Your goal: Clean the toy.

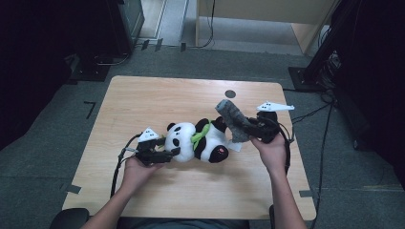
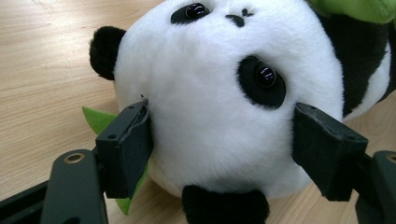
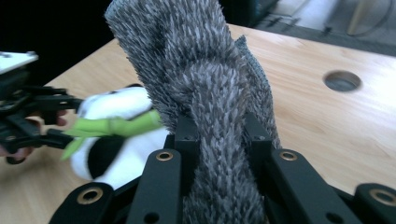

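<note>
Grey carpet and black stands ring a pale wood surface (image 1: 157,102), w/ a round hole (image 1: 230,94) near its far edge. Left tool (image 1: 168,155) sits low at the panda's head end, jaws spread wide either side of the white head. In the left tool view the pads (image 2: 128,149) flank the plush panda (image 2: 224,107): one pad touches the fur by the ear side, the other stands just beside the cheek, barely clear. Can't call that a squeeze; jaws released around the head, not pinching it. Panda lies on its back on the surface, right ahead of the left tool, green scarf (image 1: 200,135) round its neck, a green leaf bit (image 2: 100,122) poking out behind the near pad.

Right tool (image 1: 244,128) is up off the surface, just past the panda's feet end. Jaws clenched tight on a grey fuzzy cloth (image 3: 201,93); cloth bunches between the pads and stands up above them, top end free in the air. From the right tool view the panda lies below and to the side, left tool beyond it.
</note>
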{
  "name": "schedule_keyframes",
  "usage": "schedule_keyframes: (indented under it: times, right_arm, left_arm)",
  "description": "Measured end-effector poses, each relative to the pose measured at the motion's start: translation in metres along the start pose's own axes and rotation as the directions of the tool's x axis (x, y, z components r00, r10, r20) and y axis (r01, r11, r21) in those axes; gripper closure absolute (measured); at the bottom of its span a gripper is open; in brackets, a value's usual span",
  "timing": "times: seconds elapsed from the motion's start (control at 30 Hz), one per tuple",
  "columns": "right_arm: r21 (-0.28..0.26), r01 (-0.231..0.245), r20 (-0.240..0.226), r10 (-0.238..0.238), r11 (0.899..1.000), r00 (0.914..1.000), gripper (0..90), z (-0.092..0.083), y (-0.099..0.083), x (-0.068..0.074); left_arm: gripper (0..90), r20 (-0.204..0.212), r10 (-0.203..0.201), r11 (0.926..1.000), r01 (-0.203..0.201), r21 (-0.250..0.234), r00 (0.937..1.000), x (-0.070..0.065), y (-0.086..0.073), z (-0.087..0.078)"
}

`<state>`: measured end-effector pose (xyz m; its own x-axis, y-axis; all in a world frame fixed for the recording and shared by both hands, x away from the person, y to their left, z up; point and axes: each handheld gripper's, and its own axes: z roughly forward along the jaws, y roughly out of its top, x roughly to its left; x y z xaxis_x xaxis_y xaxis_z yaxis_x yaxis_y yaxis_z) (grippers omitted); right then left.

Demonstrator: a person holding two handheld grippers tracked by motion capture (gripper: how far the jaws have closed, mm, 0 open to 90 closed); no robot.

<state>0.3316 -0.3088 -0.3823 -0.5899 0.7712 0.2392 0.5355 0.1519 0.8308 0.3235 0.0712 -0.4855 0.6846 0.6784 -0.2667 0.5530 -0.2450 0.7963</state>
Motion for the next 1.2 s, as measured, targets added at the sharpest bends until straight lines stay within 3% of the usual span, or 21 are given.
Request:
schedule_keyframes:
  times: [0.23,0.33,0.43,0.6,0.7,0.93,1.2]
  right_arm:
    - [0.06,0.097,-0.075,-0.093,0.993,0.9929,73.1,0.021,0.004,0.032]
    - [0.12,0.135,-0.097,-0.124,0.983,0.9875,72.3,0.04,-0.001,0.042]
    - [0.192,0.158,-0.087,-0.144,0.969,0.9858,69.7,0.058,-0.012,0.044]
    - [0.186,0.122,-0.111,-0.102,0.975,0.9886,64.0,0.061,-0.017,0.035]
    - [0.18,0.116,-0.118,-0.096,0.977,0.9884,65.1,0.061,-0.02,0.031]
    - [0.222,0.091,-0.105,-0.069,0.971,0.9921,72.8,0.051,-0.022,0.018]
    - [0.258,0.025,-0.084,-0.003,0.966,0.9965,73.2,0.049,-0.035,-0.012]
  left_arm:
    - [24.2,0.005,0.01,0.9999,-0.01,-0.002,0.9999,0.0,0.0,0.0]
    - [23.7,0.014,0.016,0.9999,-0.016,0.003,0.9998,0.002,-0.001,0.0]
    - [22.7,0.015,0.019,0.9997,-0.019,0.012,0.9997,0.002,-0.001,0.0]
    - [19.4,0.021,-0.003,0.9998,0.002,0.022,0.9998,0.004,-0.001,0.002]
    - [18.9,0.02,0.002,0.9997,-0.003,0.026,0.9998,0.003,0.0,0.002]
    - [18.9,0.019,0.012,0.9994,-0.012,0.033,0.9998,0.003,0.001,0.002]
    - [18.9,0.025,0.003,0.9999,-0.003,0.016,0.9997,0.004,0.001,0.003]
